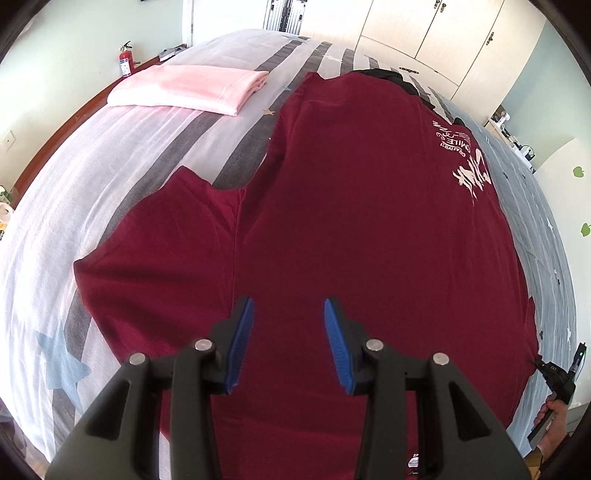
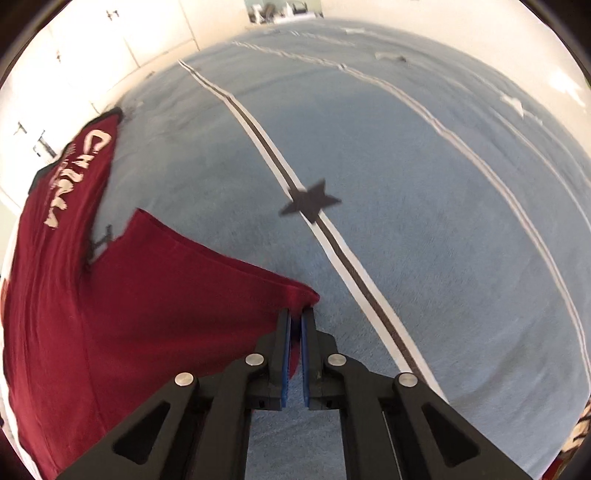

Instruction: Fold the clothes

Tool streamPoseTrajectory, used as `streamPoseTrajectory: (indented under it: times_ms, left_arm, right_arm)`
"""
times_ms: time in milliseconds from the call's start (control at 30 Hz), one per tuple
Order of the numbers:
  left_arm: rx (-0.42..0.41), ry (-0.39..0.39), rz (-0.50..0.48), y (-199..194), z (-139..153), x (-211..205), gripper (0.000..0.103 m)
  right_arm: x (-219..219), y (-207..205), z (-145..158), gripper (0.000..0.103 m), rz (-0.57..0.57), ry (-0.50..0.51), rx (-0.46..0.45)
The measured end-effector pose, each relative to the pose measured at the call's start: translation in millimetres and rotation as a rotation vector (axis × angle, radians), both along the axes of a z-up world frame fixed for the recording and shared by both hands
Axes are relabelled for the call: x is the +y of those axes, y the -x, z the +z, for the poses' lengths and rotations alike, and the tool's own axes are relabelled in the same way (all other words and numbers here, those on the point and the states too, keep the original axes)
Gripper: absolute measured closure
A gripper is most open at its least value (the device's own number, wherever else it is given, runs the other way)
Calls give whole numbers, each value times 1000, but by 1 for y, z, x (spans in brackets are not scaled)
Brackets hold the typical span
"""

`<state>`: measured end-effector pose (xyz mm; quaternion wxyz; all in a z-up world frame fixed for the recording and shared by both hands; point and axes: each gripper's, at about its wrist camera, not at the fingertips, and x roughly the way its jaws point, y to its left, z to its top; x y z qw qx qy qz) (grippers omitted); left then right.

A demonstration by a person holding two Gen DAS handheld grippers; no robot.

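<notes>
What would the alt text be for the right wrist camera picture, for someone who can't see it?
The right gripper, shut, pinches the tip of a dark red T-shirt sleeve and holds it over a blue bedspread. The shirt, with pale lettering, fills the left of the slightly blurred picture. A striped band with a dark star crosses the bedspread, and white cupboards stand beyond.

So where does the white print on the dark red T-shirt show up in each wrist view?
Left wrist: the white print sits upper right, on the far part of the dark red T-shirt spread on the bed.
Right wrist: the print runs along the left edge, blurred.
Shared landmark: the white cupboard doors behind the bed.
</notes>
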<state>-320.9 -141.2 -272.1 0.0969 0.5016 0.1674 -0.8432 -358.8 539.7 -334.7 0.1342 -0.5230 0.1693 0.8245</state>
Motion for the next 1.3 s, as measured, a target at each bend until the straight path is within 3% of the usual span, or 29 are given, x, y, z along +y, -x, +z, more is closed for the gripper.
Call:
streamPoseTrajectory:
  times_ms: [67, 133, 200, 400, 500, 567, 633, 667, 833, 1000, 1167, 1300]
  left_arm:
    - [6, 5, 2, 1, 3, 0, 66]
    - [11, 5, 7, 1, 5, -2, 66]
    - [15, 2, 12, 0, 6, -3, 66]
    - [20, 14, 8, -10, 1, -5, 66]
    - [4, 2, 14, -15, -10, -10, 66]
    - [1, -10, 20, -17, -17, -15, 66]
    - [7, -28, 29, -20, -22, -21, 66]
    - [12, -37, 33, -21, -24, -25, 66]
    - [33, -73, 38, -38, -25, -59, 66]
    - [55, -110, 93, -71, -18, -121, 66]
    - [88, -128, 139, -113, 0, -197, 66]
    - [108, -130, 156, -142, 14, -258, 66]
  right_arm:
    - [-2, -8, 3, 93, -8, 14, 8]
    - [-1, -13, 5, 76, -16, 34, 19]
    - [-2, -19, 6, 68, -18, 46, 25]
    - [-20, -19, -3, 52, 24, 24, 41]
    - [-20, -11, -5, 51, 21, 8, 65]
    - [-20, -5, -5, 56, 19, 10, 73]
    - [-22, 1, -1, 92, 34, 8, 63]
    - [-24, 3, 2, 97, 44, 3, 55]
    - [-62, -10, 60, 97, 99, -93, 137]
    - [-173, -26, 135, 97, 279, -171, 252]
    - [-358, -38, 186, 99, 551, -111, 349]
    - [-519, -62, 201, 99, 770, -13, 389]
